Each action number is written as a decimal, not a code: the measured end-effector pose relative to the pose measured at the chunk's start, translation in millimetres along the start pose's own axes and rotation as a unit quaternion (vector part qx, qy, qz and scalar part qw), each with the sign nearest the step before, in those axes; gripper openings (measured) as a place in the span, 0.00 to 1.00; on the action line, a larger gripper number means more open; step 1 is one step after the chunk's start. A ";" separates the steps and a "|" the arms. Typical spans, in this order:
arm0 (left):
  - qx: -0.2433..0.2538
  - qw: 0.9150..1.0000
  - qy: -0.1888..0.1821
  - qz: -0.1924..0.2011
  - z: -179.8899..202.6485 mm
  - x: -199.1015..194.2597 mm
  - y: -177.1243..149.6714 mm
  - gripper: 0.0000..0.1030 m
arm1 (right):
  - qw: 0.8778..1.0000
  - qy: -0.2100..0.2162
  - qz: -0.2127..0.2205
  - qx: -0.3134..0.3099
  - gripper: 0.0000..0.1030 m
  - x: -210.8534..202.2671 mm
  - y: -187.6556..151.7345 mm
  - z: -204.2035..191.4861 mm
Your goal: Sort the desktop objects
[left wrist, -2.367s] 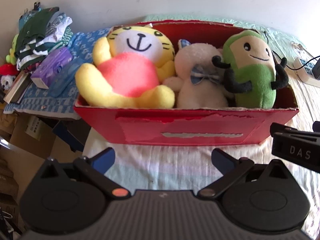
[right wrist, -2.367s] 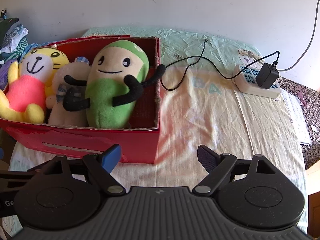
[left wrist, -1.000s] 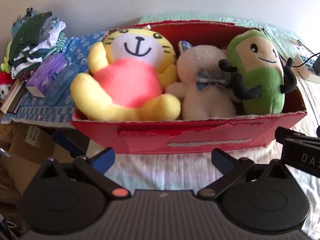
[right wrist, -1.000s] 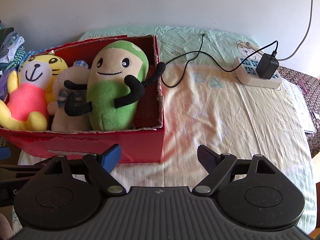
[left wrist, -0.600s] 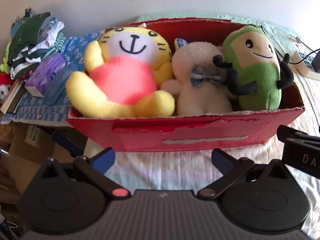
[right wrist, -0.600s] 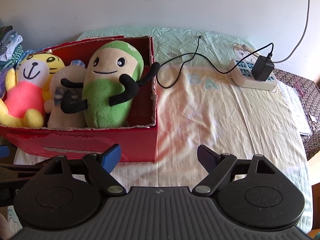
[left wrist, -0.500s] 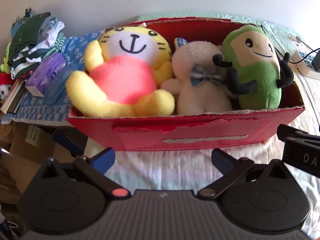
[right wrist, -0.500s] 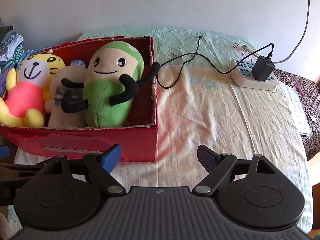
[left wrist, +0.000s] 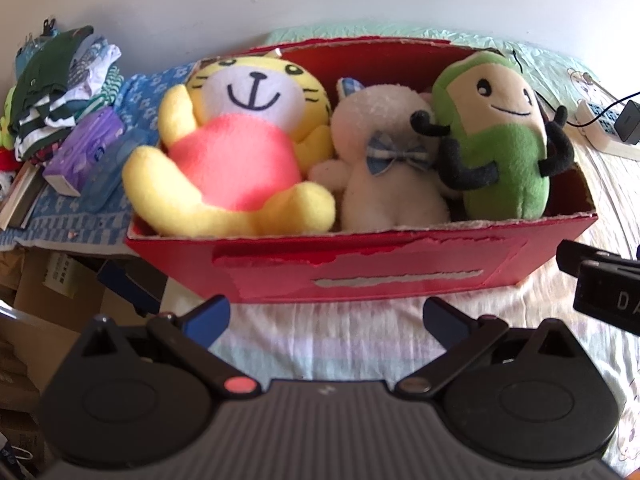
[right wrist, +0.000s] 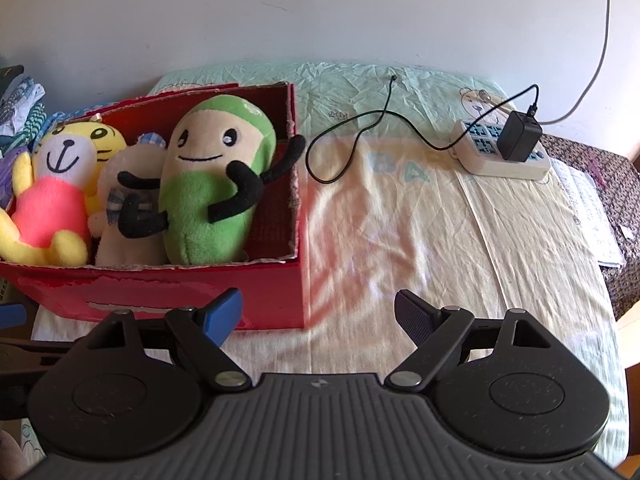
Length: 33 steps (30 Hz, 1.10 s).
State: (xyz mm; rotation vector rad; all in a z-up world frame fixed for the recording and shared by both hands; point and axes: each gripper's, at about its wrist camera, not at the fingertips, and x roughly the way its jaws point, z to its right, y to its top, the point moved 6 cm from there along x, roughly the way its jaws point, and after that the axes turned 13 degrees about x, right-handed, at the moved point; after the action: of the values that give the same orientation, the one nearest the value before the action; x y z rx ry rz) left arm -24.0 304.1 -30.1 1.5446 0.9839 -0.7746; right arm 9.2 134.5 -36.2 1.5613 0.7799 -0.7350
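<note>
A red cardboard box (left wrist: 360, 276) (right wrist: 192, 292) stands on the cloth-covered table. Three plush toys sit upright inside it: a yellow tiger in pink (left wrist: 236, 152) (right wrist: 52, 196) on the left, a white bear with a blue bow tie (left wrist: 392, 176) (right wrist: 124, 216) in the middle, a green bean figure with black arms (left wrist: 500, 136) (right wrist: 212, 184) on the right. My left gripper (left wrist: 326, 318) hangs open in front of the box's front wall, holding nothing. My right gripper (right wrist: 318, 312) is open by the box's front right corner, also with nothing in it.
A white power strip (right wrist: 504, 152) with a black charger and its cable (right wrist: 360, 132) lies at the back right. Papers (right wrist: 588, 208) lie at the table's right edge. Folded clothes (left wrist: 60, 92), a purple box (left wrist: 80, 156) and cartons sit left of the red box.
Both views have shifted only slightly. The box and the three toys stay as they were, and both grippers remain open.
</note>
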 end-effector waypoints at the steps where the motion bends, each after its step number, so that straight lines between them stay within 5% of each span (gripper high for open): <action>1: 0.002 1.000 -0.001 0.001 1.0 -0.2 0.5 0.99 | 1.000 0.000 0.000 0.002 0.83 -0.2 0.0 0.8; 33: 0.003 1.000 0.015 0.004 5.5 -4.1 -1.3 0.99 | 1.000 0.010 0.012 -0.016 0.83 -4.3 1.2 -5.2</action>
State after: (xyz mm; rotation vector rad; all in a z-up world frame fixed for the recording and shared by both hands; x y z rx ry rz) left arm -26.8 298.0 -28.1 1.5678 0.9993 -0.7508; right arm 7.9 139.2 -31.4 1.5501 0.7823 -0.6864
